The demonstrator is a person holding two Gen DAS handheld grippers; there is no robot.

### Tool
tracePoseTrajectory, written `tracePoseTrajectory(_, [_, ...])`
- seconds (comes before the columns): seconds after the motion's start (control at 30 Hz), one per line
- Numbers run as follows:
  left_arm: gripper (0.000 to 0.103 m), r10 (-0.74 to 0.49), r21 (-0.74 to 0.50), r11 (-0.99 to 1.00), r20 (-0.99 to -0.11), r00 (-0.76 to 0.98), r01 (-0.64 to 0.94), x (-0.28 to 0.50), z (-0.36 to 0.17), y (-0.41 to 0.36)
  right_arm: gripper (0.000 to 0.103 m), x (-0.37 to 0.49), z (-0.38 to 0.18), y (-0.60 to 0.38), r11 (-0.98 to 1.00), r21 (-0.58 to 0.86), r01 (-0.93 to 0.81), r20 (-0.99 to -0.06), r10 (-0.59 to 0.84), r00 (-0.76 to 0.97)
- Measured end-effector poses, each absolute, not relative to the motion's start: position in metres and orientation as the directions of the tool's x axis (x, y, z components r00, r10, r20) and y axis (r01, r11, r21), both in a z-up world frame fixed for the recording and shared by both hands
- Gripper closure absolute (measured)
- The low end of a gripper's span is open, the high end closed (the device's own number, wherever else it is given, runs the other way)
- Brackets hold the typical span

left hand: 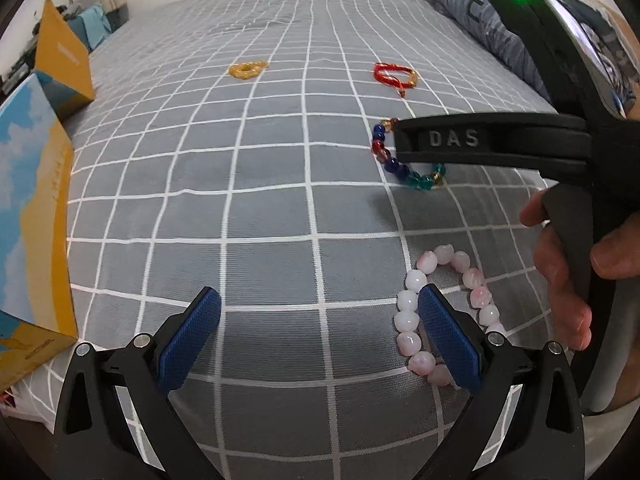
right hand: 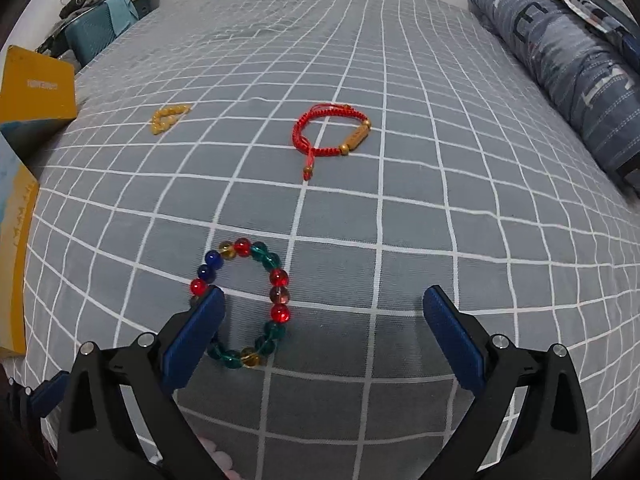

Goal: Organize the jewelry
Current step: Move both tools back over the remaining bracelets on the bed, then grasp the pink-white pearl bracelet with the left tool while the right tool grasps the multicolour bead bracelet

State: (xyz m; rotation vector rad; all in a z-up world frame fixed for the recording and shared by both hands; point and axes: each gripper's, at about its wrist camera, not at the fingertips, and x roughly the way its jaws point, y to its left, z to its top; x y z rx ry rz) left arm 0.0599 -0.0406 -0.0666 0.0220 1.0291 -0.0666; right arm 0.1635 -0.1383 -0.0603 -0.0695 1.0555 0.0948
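Several bracelets lie on a grey checked bedsheet (left hand: pixel 260 208). A pink-and-white bead bracelet (left hand: pixel 408 320) lies by my left gripper's right finger. My left gripper (left hand: pixel 320 304) is open and empty above the sheet. A multicoloured glass bead bracelet (right hand: pixel 276 304) lies by my right gripper's left finger; it also shows in the left wrist view (left hand: pixel 394 166), partly behind the right gripper's body. My right gripper (right hand: pixel 324 304) is open and empty. A red cord bracelet (right hand: pixel 320 136) and a yellow bead bracelet (right hand: pixel 168 116) lie farther back.
A blue-and-yellow box (left hand: pixel 32 232) stands at the left edge of the bed, with a yellow box (left hand: pixel 60 56) behind it. A folded blue quilt (right hand: pixel 560 64) lies along the right side. A chair with clothes (right hand: pixel 96 20) stands beyond the bed.
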Motion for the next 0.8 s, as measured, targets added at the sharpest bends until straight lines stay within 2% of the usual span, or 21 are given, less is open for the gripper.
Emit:
tracePoseTrajectory(0.07, [0.006, -0.030, 0.009, 0.997, -0.862, 0.505, 0.073, 0.060, -0.070, -0.044, 0.015, 0.166, -0.066, -0.139, 0.994, -0.002, -0.107, -0.882, 0.049, 0.468])
tracePoseTrajectory(0.17, [0.007, -0.005, 0.040, 0.996, -0.861, 0.509, 0.078, 0.058, -0.074, -0.048, 0.016, 0.167, -0.070, -0.138, 0.994, -0.008, -0.109, -0.886, 0.043, 0.462])
tracePoseTrajectory(0.37, [0.021, -0.026, 0.027, 0.995, -0.863, 0.505, 0.097, 0.056, -0.072, -0.051, 0.024, 0.165, -0.070, -0.132, 0.992, -0.016, -0.127, -0.884, 0.045, 0.466])
tracePoseTrajectory(0.47, [0.031, -0.039, 0.025, 0.992, -0.863, 0.504, 0.120, 0.053, -0.071, -0.055, 0.031, 0.161, -0.071, -0.132, 0.991, -0.010, -0.134, -0.883, 0.054, 0.467])
tracePoseTrajectory(0.7, [0.058, -0.051, 0.016, 0.991, -0.864, 0.501, 0.129, 0.050, -0.068, -0.056, 0.056, 0.159, -0.067, -0.130, 0.990, 0.002, -0.144, -0.883, 0.070, 0.465])
tracePoseTrajectory(0.77, [0.066, -0.056, 0.013, 0.991, -0.863, 0.502, 0.132, 0.049, -0.067, -0.055, 0.063, 0.158, -0.066, -0.131, 0.990, 0.003, -0.141, -0.882, 0.069, 0.465])
tracePoseTrajectory(0.8, [0.075, -0.059, 0.010, 0.991, -0.863, 0.502, 0.133, 0.048, -0.067, -0.055, 0.069, 0.158, -0.066, -0.131, 0.990, 0.001, -0.144, -0.883, 0.069, 0.465])
